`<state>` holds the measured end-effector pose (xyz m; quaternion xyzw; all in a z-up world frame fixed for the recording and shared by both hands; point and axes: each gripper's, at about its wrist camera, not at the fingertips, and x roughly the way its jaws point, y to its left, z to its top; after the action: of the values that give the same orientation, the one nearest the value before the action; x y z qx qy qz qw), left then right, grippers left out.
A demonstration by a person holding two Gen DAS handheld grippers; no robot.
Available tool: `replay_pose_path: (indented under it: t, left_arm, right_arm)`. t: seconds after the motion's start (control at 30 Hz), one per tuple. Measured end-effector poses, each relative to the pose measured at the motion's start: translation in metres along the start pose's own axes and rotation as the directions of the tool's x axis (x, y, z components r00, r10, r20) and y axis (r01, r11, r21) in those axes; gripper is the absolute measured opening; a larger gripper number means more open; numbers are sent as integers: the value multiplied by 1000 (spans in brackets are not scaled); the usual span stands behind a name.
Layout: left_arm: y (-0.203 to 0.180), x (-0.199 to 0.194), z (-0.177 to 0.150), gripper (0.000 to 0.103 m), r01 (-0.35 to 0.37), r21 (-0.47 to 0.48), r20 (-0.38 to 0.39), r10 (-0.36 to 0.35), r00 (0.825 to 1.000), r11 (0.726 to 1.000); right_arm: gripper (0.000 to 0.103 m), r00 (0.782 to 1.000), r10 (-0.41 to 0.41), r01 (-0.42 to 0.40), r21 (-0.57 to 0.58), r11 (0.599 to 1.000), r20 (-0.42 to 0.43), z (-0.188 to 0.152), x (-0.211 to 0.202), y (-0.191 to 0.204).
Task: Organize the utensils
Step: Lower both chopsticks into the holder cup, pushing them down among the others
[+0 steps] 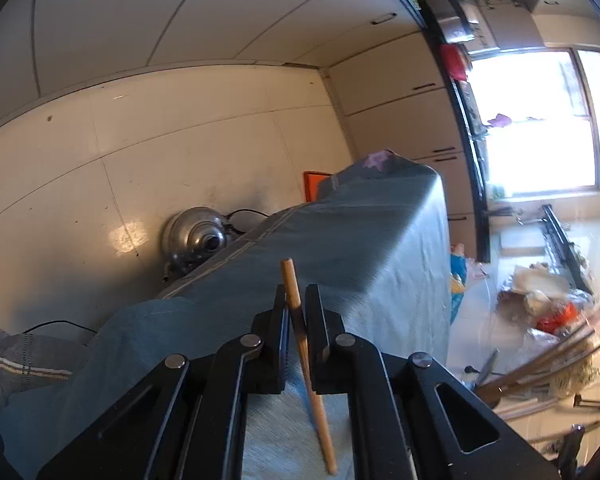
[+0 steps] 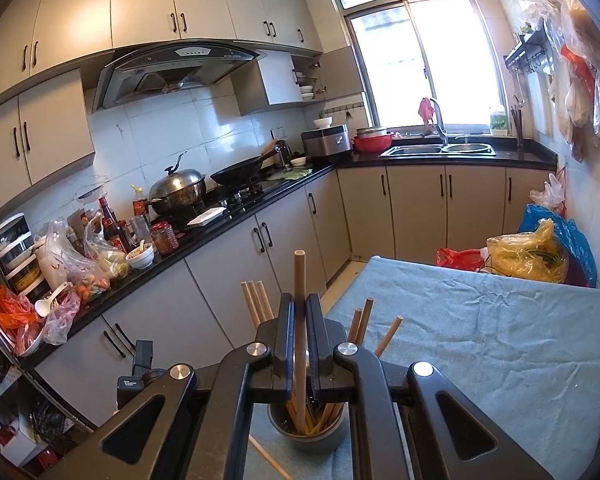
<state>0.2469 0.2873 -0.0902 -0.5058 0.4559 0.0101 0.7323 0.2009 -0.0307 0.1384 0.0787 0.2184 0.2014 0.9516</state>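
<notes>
Wooden chopstick (image 2: 300, 276) is clamped in my right gripper (image 2: 300, 308) above the cup (image 2: 309, 436); left gripper (image 1: 297, 300) clamps another stick (image 1: 296, 300). Next I lower the right one in.

Right wrist view: bare blue cloth (image 2: 480, 340) fills the centre right, passable; chopstick holder (image 2: 308, 428) blocks bottom centre, bags (image 2: 532, 256) the far right edge.

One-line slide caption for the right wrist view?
Right gripper shut on one wooden chopstick above a chopstick-filled holder on blue cloth.
</notes>
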Motion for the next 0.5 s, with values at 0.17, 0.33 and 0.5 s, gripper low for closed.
replay_pose_path:
  t: [0.17,0.33,0.5]
  left_arm:
    - [-35,-31,-19,5,6,113,58,-13,998,994]
    - [-89,-75,-49,5,22,280,122,-58,991,960]
    - [-141,-119,-76,5,50,421,152,-125,980,906]
  right_arm:
    - [7,1000,-4,4,0,1000,6,1,-1,-2]
    - [7,1000,-13,13,-7,1000,23,2,-7,-1]
    - [7,999,-20,20,-6,1000,29,3,-10,-2]
